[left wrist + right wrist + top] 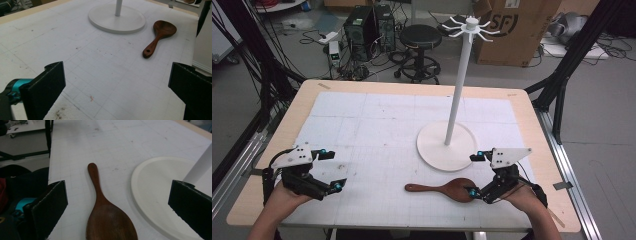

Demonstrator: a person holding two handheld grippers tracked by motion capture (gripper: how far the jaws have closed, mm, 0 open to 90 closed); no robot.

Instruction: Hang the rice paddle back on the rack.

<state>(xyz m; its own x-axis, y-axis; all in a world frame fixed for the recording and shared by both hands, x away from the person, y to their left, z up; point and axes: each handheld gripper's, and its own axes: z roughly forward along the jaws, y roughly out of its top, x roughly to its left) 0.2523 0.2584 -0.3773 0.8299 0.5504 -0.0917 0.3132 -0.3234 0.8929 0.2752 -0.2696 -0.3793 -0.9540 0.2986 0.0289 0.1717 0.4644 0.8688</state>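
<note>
High view looks down on a pale wooden surface (522, 107) covered by a white gridded mat (377, 130). On the mat stands a white rack (455, 107): a round flat base, a thin upright pole, and at the top a ring of small curved hooks. A dark wooden spoon (447, 189) lies flat just in front of the base, near it but apart, with its handle pointing to the person's left and its bowl to the right.

The right gripper (477, 175) is held at the bowl end of the spoon with its jaws wide apart; the lower jaw tip is at the edge of the bowl, and I cannot tell if it touches. The left gripper (330, 170) hovers at the left side of the mat, well apart from the spoon, also with wide jaws and nothing between them.

Beyond the surface, on the floor, are a black stool (420, 42), computer towers (369, 25), many cables and a cardboard box (517, 27).

Right gripper view shows the spoon bowl between the two jaws, cut off at the bottom edge, and the rack base on the right, partly hidden behind one jaw. Left gripper view shows the whole spoon with a small hole in its handle end; the pole is cut off at the top there.
</note>
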